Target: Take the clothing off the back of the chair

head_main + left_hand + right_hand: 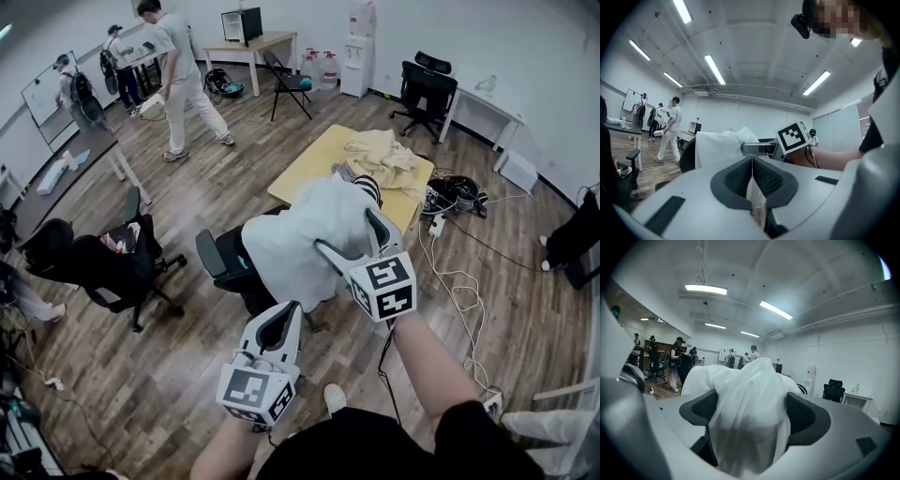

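Note:
A white garment [305, 244] hangs over the back of a black office chair [223, 258] in the middle of the room, and it hides most of the backrest. My left gripper [289, 314] is at the garment's near lower edge, shut on a thin fold of the white garment [755, 192]. My right gripper [345, 230] is at the garment's upper right part. In the right gripper view its jaws stand wide apart, and the white garment [750, 408] bulges loosely between the two pads [701, 411]. The right gripper [752, 416] is open.
Behind the chair stands a yellow table [305, 164] with a beige pile of clothing [382, 155]. Another black chair [103, 267] is at the left. Cables [459, 277] trail over the wooden floor at the right. People stand at the far left.

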`<state>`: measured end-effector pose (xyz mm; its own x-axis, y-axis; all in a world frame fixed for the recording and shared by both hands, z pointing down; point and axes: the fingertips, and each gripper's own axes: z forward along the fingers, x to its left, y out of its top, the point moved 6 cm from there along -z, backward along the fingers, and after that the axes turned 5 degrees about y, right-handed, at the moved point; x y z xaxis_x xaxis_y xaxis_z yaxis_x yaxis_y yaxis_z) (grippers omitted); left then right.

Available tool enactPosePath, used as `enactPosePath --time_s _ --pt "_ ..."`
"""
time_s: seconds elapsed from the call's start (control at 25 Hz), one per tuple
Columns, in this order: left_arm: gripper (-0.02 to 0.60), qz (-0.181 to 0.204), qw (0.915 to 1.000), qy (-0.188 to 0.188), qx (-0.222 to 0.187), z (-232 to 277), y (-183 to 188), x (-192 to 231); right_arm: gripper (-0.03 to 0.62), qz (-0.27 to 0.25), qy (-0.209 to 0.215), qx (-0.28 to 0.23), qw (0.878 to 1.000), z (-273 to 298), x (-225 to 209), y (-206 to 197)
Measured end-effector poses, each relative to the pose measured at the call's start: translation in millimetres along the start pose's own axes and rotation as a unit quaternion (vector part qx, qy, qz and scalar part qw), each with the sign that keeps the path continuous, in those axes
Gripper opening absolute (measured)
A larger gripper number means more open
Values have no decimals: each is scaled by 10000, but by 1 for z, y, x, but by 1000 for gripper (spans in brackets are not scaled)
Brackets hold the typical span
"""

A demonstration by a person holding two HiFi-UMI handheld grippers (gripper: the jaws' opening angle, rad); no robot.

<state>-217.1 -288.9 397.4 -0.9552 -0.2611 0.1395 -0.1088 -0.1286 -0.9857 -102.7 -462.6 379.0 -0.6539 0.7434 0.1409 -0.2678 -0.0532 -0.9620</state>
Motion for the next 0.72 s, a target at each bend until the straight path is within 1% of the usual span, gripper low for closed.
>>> enactPosePath --time_s 0.16,0.32,0.48,0.56,0.6,0.64,0.72 --pt "20 -4 10000 -3 37 0 -3 0 441 -113 -255 59 9996 -1 -1 -3" --pt "20 -7 10000 34 56 -4 -4 2 372 -84 -441 58 9990 -5 -1 -7" --pt "20 -4 10000 36 64 -10 -5 2 254 -11 -559 86 9984 -10 -2 -13" --pt "20 -4 10000 25 67 -13 -4 1 199 66 -481 123 9987 -11 0 -15" --pt "20 -2 10000 20 68 -15 -3 0 146 132 -417 130 9990 -11 2 -16" --pt "20 1 10000 16 69 -17 -3 0 111 209 -370 124 9990 -11 4 -16" --pt "20 6 10000 14 63 -21 -3 -1 101 368 -323 92 9988 -11 5 -17"
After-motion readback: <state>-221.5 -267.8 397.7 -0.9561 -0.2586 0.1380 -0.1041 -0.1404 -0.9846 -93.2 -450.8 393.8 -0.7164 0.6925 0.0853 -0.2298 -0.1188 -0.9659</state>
